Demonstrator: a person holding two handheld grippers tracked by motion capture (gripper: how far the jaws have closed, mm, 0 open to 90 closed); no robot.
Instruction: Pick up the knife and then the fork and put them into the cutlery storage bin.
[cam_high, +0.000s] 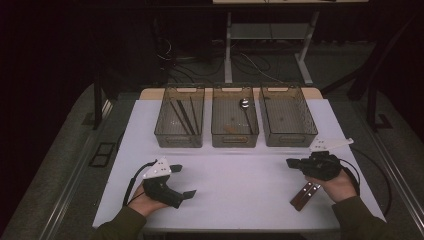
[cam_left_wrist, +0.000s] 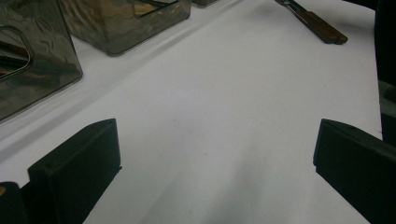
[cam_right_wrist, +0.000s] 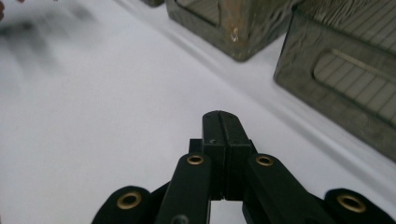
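The white rectangular table (cam_high: 235, 195) carried three smoky translucent plastic bins (cam_high: 235, 125) in a row along its far edge. The left bin (cam_high: 180, 136) held what looked like three dark chopsticks (cam_high: 183, 117), though the count was uncertain; the middle bin (cam_high: 235, 136) held one metal spoon (cam_high: 245, 111); the right bin (cam_high: 289, 136) appeared empty.

One brown wooden-handled utensil (cam_high: 305, 195) lay flat near the right front corner of the table, just beside the right hand. Its working end could not be identified.

Two claws were present. The left claw (cam_high: 183, 181), near the left front corner, was released, jaws spread wide above bare table. The right claw (cam_high: 290, 162) was clenched on nothing and pointed toward the table's centre, away from the utensil.

Probable risks:
- The utensil lay flat, so a clenched claw could push it toward the near edge instead of gripping it.
- A grasp at one end could let it swing and strike a bin rim.
- The trailing cable could drag it.
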